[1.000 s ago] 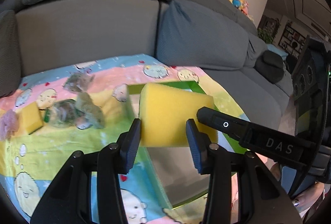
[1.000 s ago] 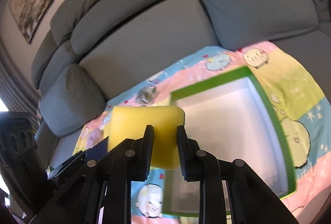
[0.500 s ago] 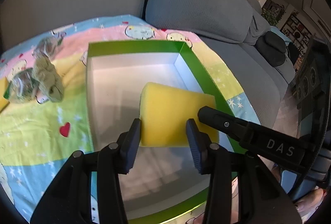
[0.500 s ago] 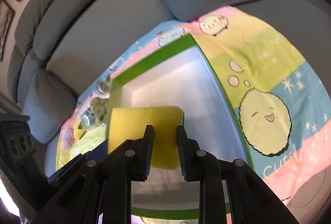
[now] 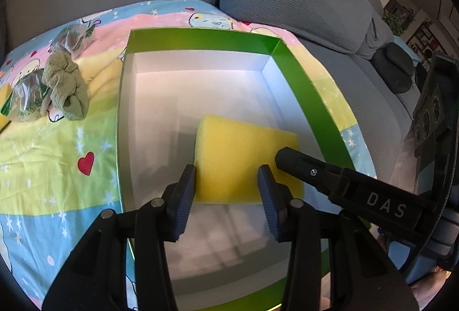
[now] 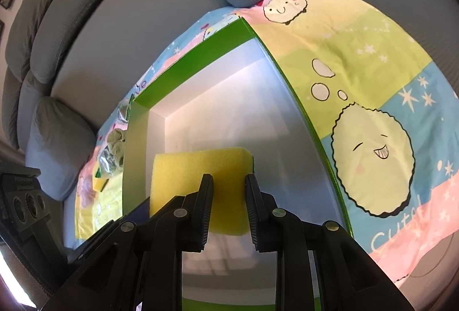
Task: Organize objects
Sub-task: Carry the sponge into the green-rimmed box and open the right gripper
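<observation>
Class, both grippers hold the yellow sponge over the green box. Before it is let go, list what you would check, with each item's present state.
1. Left gripper shut on the sponge: ok.
2. Right gripper shut on the sponge: ok.
3. Sponge over the inside of the box, not over its rim: ok.
4. Box floor under the sponge free of other things: ok.
5. Sponge resting on the box floor: cannot tell.
6. Green cloth and wrapped packets outside the box, clear of the drop: ok.
</observation>
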{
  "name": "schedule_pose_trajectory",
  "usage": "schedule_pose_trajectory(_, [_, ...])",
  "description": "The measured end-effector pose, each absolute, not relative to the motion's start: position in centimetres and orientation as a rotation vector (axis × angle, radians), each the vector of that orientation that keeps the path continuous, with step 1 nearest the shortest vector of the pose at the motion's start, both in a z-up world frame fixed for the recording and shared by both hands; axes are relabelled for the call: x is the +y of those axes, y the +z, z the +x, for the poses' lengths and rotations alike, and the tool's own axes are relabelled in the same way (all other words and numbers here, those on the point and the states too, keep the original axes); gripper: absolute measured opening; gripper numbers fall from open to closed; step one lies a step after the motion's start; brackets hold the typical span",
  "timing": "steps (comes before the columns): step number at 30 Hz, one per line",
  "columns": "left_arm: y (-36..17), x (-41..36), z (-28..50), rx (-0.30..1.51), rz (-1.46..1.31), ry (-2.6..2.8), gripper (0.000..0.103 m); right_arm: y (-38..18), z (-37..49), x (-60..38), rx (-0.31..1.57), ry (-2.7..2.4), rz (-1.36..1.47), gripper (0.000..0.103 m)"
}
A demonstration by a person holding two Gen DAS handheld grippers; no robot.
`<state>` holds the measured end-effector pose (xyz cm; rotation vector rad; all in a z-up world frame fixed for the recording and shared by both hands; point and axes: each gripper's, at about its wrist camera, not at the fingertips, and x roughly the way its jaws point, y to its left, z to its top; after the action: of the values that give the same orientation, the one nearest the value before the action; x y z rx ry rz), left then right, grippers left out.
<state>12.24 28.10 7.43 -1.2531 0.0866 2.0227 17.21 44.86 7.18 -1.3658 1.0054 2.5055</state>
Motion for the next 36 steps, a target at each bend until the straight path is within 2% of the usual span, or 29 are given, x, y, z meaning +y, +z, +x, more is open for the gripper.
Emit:
schedule_pose_trajectory(10, [7.1, 28.4, 12.3, 0.123, -1.261, 2.085, 0.043, 6.8, 16.6, 44.7, 0.999, 2.478, -1.379, 0.025])
schedule_pose_trajectory(11, [7.1, 28.3, 12.2, 0.13, -1.264, 2.105, 0.041, 6.9, 16.6, 44.7, 0.999, 2.478, -1.378, 0.025])
schedule_pose_trajectory(13, [6.9, 27.9, 11.8, 0.156, -1.279, 2.159, 0.029, 6.9, 16.4, 44.6, 0.984, 2.485, -1.381, 0.025])
schedule_pose_trajectory(18, [7.0, 26.9, 10.7, 0.062, -1.317, 2.137, 0.026, 6.8, 15.6, 44.0, 0.945, 2.497, -1.386, 0.025])
schedule_pose_trajectory(21, [7.0, 26.7, 10.5, 0.072, -1.323, 2.143, 0.02, 6.5, 15.0, 43.6, 0.894, 2.485, -1.387, 0.025])
schedule_pose_trajectory(24, [6.9, 26.3, 10.5, 0.078, -1.327, 2.163, 0.018, 6.1, 14.2, 43.3, 0.89, 2.482, -1.407, 0.025])
schedule_pose_trajectory(30, [6.8, 25.0, 10.2, 0.044, -1.349, 2.176, 0.004, 5.8, 13.4, 43.1, 0.905, 2.5, -1.415, 0.025])
schedule_pose_trajectory(36, [7.3, 24.0, 10.7, -0.021, -1.32, 2.133, 0.004, 6.1, 13.1, 42.3, 0.873, 2.5, -1.413, 0.025])
